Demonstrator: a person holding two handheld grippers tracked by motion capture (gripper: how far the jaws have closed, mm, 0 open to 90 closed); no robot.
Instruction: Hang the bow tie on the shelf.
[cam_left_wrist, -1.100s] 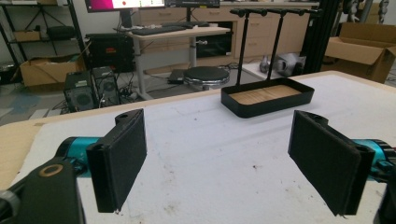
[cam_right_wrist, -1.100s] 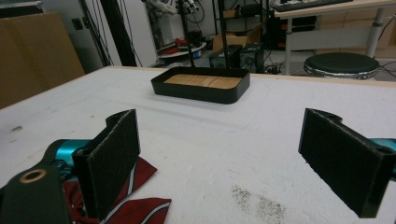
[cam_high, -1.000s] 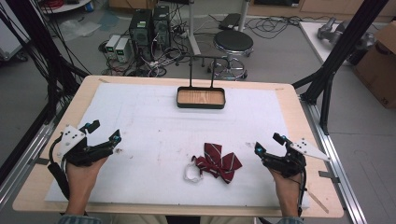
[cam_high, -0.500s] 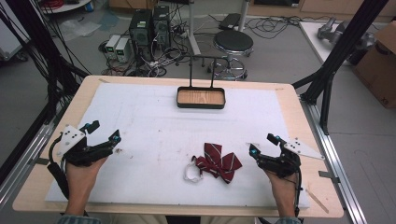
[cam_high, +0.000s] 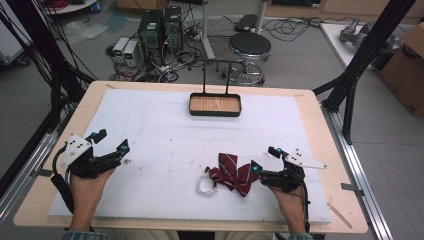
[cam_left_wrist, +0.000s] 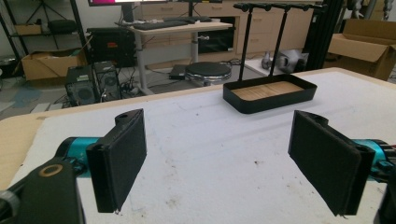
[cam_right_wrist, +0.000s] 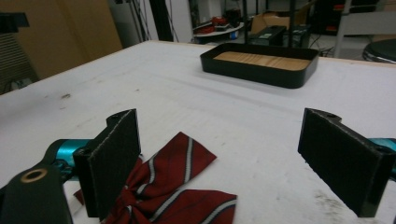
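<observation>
A dark red bow tie with thin white stripes (cam_high: 231, 173) lies flat on the white foam sheet (cam_high: 170, 135) near the front edge of the tabletop (cam_high: 320, 130), a white loop of strap (cam_high: 204, 184) at its left end. The right hand-held gripper (cam_high: 263, 159) rests just beside the bow tie's right wing, its jaws spread wide and holding nothing; in the right gripper view the red fabric (cam_right_wrist: 173, 186) lies low between the jaws, closest to the left one, which covers part of it. The left hand-held gripper (cam_high: 110, 141) sits well apart from the bow tie, near the tabletop's left edge, its jaws likewise wide apart and empty over bare foam.

The foam sheet carries small dark specks and scuffs. At its far edge stands a shallow black rectangular tray with a wooden floor (cam_high: 215, 105), with two thin black uprights rising behind it. Beyond the tabletop, a round black stool (cam_high: 249, 47), computer towers (cam_high: 161, 30) and tangled cables lie on a grey floor; a cardboard box (cam_high: 406, 65) stands at right.
</observation>
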